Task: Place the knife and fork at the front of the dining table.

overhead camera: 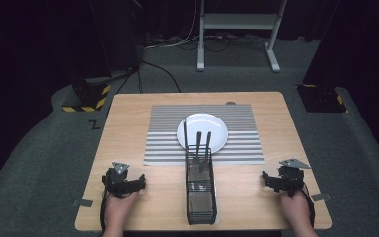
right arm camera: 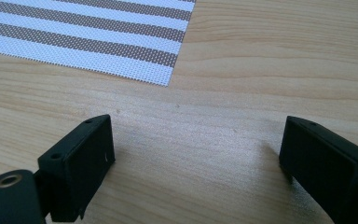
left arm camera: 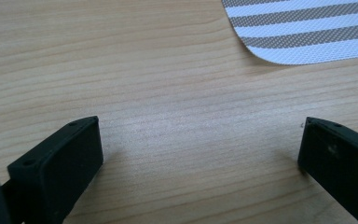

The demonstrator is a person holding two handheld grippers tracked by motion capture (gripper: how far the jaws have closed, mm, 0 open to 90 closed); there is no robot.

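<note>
Left gripper (overhead camera: 139,183) and right gripper (overhead camera: 267,178) rest on bench (overhead camera: 128,123), jaws wide, empty. Cutlery (overhead camera: 202,148) upright in wire basket (overhead camera: 200,190) between them, near plate (overhead camera: 203,132). Risk: careless pull tips basket.

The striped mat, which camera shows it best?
The high view: the whole striped mat lies flat on the table with the white plate on it. The left gripper view catches just one rounded corner at top right; the right gripper view catches one corner at top left.
</note>
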